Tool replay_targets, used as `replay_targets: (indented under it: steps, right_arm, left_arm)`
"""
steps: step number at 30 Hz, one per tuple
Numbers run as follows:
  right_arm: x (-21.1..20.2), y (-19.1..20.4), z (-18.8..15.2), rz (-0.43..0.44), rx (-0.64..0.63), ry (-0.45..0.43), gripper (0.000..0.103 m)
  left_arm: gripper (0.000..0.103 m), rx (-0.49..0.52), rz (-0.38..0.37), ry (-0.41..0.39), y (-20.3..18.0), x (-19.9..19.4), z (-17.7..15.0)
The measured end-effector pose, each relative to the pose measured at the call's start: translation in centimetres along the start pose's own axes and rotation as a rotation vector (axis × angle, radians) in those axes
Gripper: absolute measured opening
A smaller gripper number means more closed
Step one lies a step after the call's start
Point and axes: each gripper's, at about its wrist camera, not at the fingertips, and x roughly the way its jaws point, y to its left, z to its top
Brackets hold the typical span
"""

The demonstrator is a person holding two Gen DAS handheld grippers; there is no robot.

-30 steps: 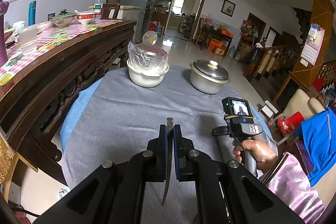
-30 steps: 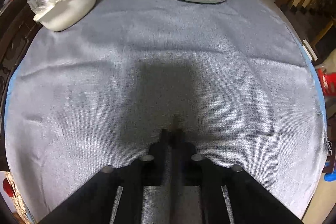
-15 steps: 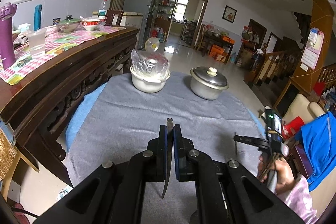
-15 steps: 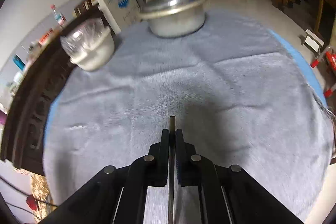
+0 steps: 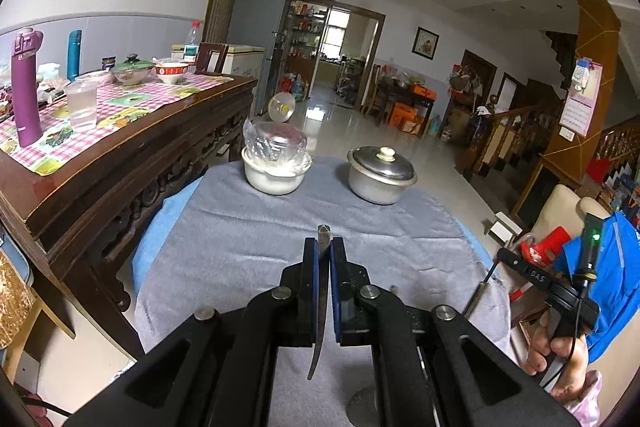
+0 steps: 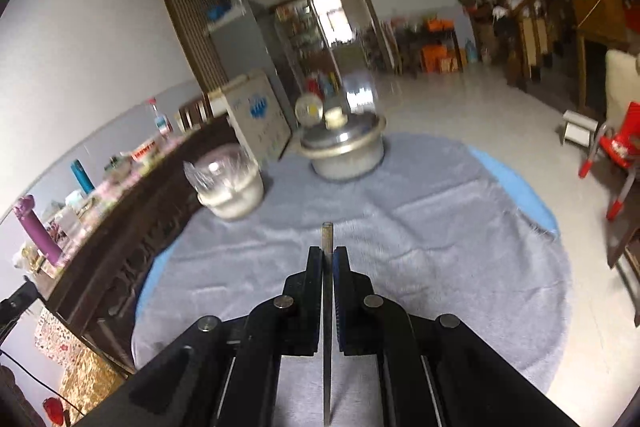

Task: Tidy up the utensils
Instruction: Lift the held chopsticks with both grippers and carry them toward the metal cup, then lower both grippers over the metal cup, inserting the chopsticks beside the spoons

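Both grippers are up above the worktop (image 5: 248, 239). The left gripper (image 5: 324, 259) squeezes a thin metal utensil (image 5: 322, 239). The right gripper (image 6: 328, 263) squeezes another metal stick (image 6: 327, 233). Next, I think, they go into a pot (image 5: 380, 179).

Daylight enters through the far doorway (image 5: 338, 35) and reflects as glare on the floor (image 5: 328, 115). The left wrist view is sharp and evenly lit. The right wrist view is dimmer and motion-blurred; the far steel pot (image 6: 346, 147) is smeared. Both views show fisheye curvature and black corner vignetting.
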Motion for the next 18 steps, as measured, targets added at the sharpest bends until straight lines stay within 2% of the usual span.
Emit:
replay_targets:
  steps: [6, 18]
  right_arm:
    - [-5.3, 1.9, -0.1, -0.010, -0.010, -0.141, 0.006]
    - [-12.5, 4.5, 0.3, 0.020, -0.045, -0.268, 0.006]
  left_arm:
    - [0.005, 0.008, -0.027, -0.027, -0.7, -2.1, 0.1]
    - [0.005, 0.028, -0.087, -0.095, -2.2, -6.6, 0.8]
